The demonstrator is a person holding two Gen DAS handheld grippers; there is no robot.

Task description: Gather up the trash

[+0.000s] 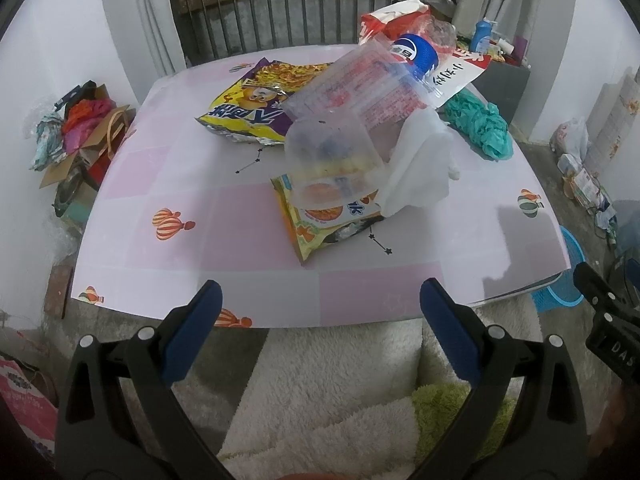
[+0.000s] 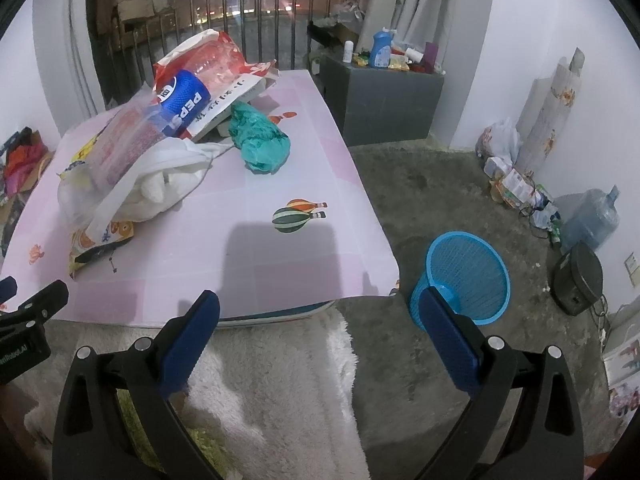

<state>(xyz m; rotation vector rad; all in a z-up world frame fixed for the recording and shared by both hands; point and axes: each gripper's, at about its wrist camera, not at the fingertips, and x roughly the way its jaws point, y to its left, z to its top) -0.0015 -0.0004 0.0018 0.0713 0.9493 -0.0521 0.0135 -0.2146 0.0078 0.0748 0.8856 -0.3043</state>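
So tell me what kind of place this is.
Probably a lived-in room at home, beside a balcony: a low table with pink balloon-print cover, a blue plastic mesh wastebasket on the concrete floor, and metal balcony railing.

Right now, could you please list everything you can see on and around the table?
table: one, pink check, centre
purple-yellow snack bag: one, far left of pile
orange snack packet: one, nearest edge
clear plastic bags: at least two, atop pile
Pepsi bottle: one, blue label, lying in pile
white tissue: one, crumpled
teal bag: one, right side
blue basket: one, floor, right of table
left gripper: jaws open
right gripper: jaws open
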